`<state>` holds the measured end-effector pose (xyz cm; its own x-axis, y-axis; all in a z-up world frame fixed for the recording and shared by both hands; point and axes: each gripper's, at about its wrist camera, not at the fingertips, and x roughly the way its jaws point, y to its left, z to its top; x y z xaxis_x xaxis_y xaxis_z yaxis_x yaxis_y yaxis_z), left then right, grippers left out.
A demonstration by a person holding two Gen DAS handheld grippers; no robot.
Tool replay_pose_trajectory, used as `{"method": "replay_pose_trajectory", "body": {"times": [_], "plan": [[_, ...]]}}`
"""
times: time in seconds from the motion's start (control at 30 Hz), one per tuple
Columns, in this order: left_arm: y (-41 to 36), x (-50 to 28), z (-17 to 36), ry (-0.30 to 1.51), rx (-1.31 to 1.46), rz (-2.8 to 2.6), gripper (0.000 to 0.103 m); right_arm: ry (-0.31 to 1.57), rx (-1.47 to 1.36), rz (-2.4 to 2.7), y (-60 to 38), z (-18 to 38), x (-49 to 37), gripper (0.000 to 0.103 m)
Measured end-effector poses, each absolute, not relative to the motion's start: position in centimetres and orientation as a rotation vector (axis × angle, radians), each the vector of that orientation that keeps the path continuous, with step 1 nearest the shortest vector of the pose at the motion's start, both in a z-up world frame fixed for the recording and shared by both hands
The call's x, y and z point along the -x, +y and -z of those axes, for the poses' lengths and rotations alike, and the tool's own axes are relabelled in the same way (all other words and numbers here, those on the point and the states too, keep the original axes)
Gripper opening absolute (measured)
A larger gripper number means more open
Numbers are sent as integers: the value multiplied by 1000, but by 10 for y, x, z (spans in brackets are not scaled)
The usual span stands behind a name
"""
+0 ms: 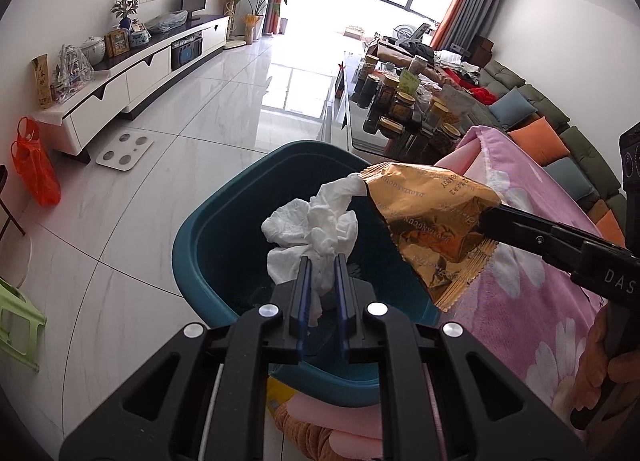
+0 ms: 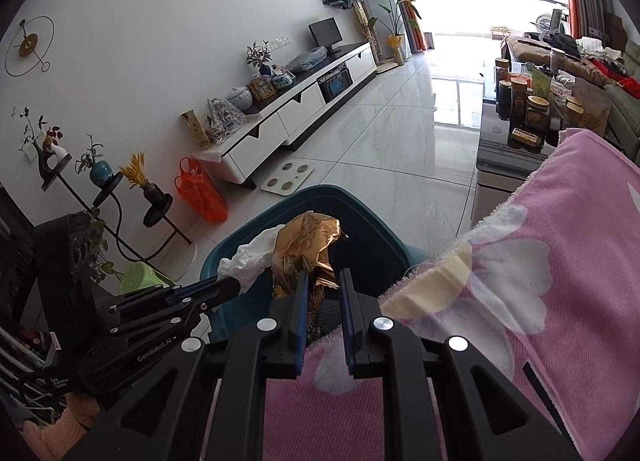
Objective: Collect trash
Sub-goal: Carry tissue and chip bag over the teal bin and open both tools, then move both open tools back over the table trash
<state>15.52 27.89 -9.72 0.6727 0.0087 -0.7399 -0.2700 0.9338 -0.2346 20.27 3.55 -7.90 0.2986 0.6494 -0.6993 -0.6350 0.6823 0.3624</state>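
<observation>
My left gripper (image 1: 322,261): jaws nearly together, clenched on a crumpled white tissue (image 1: 312,229); the wad bulges past the fingertips and hangs over the open teal bin (image 1: 208,229). My right gripper (image 2: 325,275): jaws narrow, grasping a gold foil wrapper (image 2: 308,245) by its lower edge, also above the bin's mouth. Tissue and wrapper touch at the top. Bin stands on the floor against a pink flowered cloth (image 2: 580,261).
</observation>
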Motion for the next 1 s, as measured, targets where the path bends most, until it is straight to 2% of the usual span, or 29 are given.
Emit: {"method": "replay_pose_trajectory", "body": {"times": [0.1,0.23,0.4,0.6,0.67,0.93,1.0], "plan": [[279,-162,102,831,352,-154,12,957,-12,-843,43,82,-206,15],[281,-167,109,830,375,-151,23,973,-12,-832,49,86,-209,16],[284,-169,112,826,383,-167,27,981,-21,-828,47,89,-210,20],[274,-156,100,776,347,-160,34,957,-55,-839,30,79,-203,21],[268,-151,91,748,332,-145,41,938,-68,-844,19,73,-199,22],[218,-121,51,619,261,3,56,806,-95,-813,-47,42,-160,37],[199,-117,43,601,242,55,58,774,-99,-787,-67,37,-148,38]]}}
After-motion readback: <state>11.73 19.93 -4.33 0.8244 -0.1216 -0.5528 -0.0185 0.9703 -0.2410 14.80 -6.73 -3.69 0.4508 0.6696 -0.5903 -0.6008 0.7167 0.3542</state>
